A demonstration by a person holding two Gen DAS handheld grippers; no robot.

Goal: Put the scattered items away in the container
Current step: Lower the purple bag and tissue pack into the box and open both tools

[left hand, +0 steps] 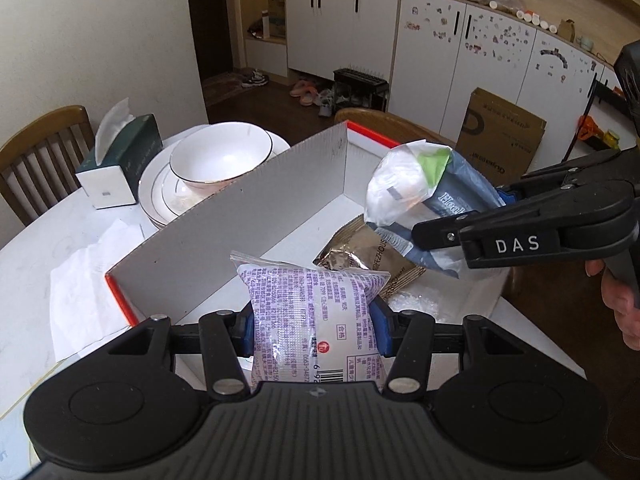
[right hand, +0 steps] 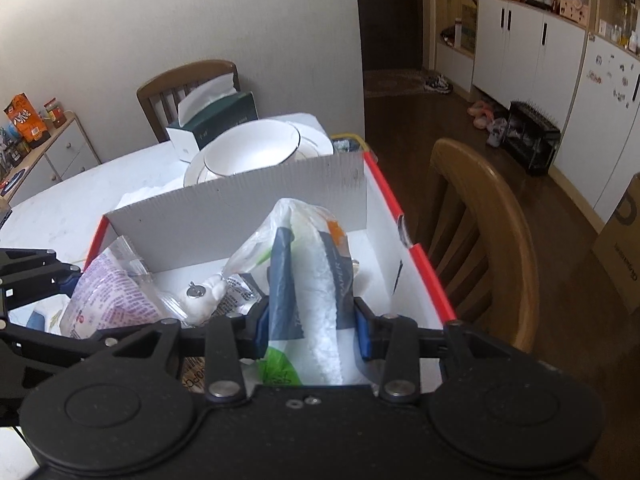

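The cardboard box (left hand: 240, 216), white inside with red edges, sits on the table (left hand: 36, 264) w/ its near side low and its far wall tall. Both packets hang over its open top. Inside already: a gold foil pouch (left hand: 360, 256) and a small clear bag (left hand: 412, 300) on the floor of the box.

Risks, as I judge them:
- The blue-and-white packet (right hand: 316, 288) is soft and floppy; the right gripper (right hand: 310, 328) pinches it only at mid-body, so its loose top could catch the red rim on the chair side and flop outside on release.
- The purple printed packet (left hand: 316, 316) is puffy w/ air (slick film, too). Dropped from this height it may bounce or slide toward the low near edge.
- Both tools are close over one box; in the left wrist view the right gripper crosses just above the foil pouch, so a careless move could knock them together.
- A stack of white bowl and plates (left hand: 216, 160) stands just beside the far wall; a shove on the box could nudge it.

Pose: left gripper (left hand: 314, 328) points steeply down into the box, jaws narrow and pressed on the purple packet's sides. Right gripper is tilted down likewise, jaws narrow, clamped on the blue-and-white packet. The person's fingers (left hand: 620, 308) wrap its handle at the frame's right edge.
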